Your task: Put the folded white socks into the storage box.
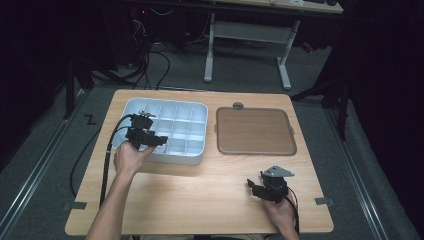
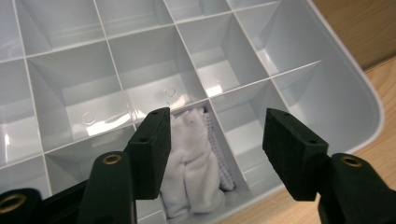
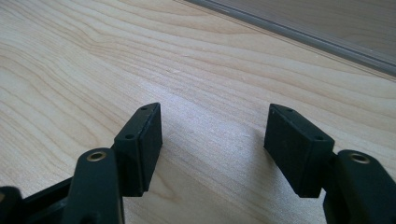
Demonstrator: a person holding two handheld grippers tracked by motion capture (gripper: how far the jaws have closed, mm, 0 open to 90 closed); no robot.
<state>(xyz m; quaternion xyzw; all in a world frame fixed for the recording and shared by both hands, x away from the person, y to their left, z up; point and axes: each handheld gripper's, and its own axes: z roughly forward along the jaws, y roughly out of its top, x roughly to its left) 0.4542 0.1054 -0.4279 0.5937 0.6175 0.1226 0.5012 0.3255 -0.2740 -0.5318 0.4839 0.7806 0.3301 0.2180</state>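
A pale grey divided tray (image 1: 172, 101) sits at the table's back left. In the left gripper view, a white folded cloth (image 2: 191, 163) lies in one narrow compartment along the tray's (image 2: 336, 93) near edge. My left gripper (image 2: 215, 135) hovers just above that compartment with its jaws wide apart and the pads touching nothing. In the high view the left gripper (image 1: 152, 140) hangs over the tray's front left part. My right gripper (image 1: 256, 188) stays low near the table's front right, open, with bare wood between its jaws (image 3: 215, 135).
A brown flat mat with a grey rim (image 1: 255, 131) lies right of the tray; its edge (image 3: 327, 28) crosses the top of the right gripper view. The tray's other compartments look empty. A black cable (image 1: 106, 160) trails off the left side. Desk legs stand on the floor beyond the table.
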